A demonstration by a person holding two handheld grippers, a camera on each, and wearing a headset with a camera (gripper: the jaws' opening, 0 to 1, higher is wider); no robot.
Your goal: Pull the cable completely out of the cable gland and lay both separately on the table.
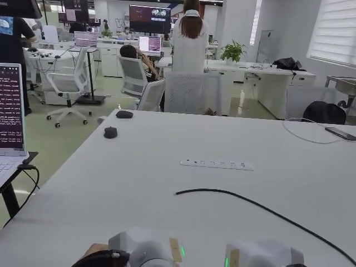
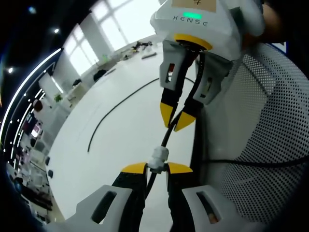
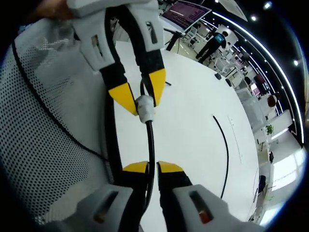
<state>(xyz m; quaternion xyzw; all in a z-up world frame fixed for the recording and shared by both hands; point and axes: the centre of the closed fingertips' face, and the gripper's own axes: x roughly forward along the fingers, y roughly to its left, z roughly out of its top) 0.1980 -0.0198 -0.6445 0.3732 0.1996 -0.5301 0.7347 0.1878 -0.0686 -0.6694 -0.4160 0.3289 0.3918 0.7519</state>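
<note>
Clamping fingers [image 2: 133, 168] half-hiding gland [image 2: 158, 158] and cable [image 2: 168, 135]

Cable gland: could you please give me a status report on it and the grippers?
Left gripper shut on cable gland. Right gripper shut on cable beside it. Cable not yet out of cable gland. Power strip farther out on table.

On the table [image 1: 139, 189] the cable [image 1: 222, 191] lies before the power strip [image 1: 217, 164], a mouse [image 1: 110, 132] farther back left.

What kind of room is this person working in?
Probably an open-plan office or lab: desk monitors, swivel chairs, a big wall screen, and people working beyond the white table.
</note>
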